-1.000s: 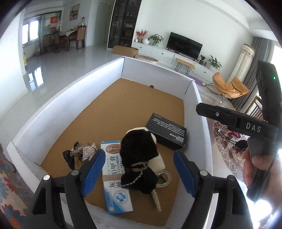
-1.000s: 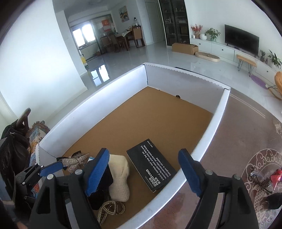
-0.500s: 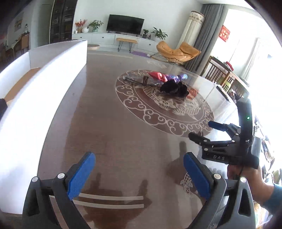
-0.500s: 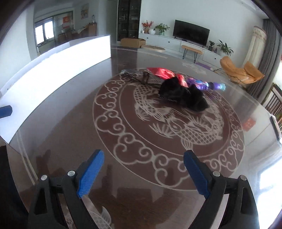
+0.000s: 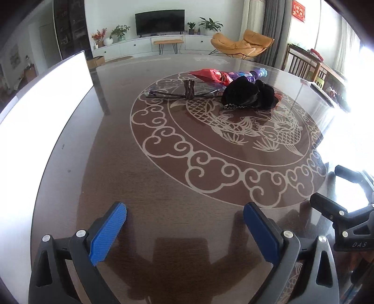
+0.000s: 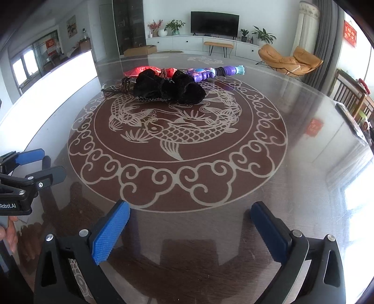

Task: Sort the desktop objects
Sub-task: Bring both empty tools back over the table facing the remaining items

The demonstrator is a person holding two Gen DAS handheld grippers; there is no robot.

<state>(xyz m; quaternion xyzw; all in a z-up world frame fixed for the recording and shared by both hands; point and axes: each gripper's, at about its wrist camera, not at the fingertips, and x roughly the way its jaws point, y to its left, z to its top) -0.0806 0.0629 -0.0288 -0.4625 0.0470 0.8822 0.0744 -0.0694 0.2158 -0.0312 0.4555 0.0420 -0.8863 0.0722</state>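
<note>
"DAS" marks the right gripper (image 5: 350, 224); "Robot.AI" marks the left gripper (image 6: 35, 163).

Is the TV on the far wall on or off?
Off, it seems: the TV screen is uniformly dark in both views.

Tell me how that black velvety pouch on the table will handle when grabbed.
The black pouch lies crumpled in soft folds, so it will probably sag and deform. It looks light. It partly overlaps the red item, which may drag along.

Cloth bundle (image 6: 168, 87) mid-table (image 6: 303, 198), toy (image 6: 210, 71) behind it; box wall (image 5: 42, 98) along left edge.
</note>
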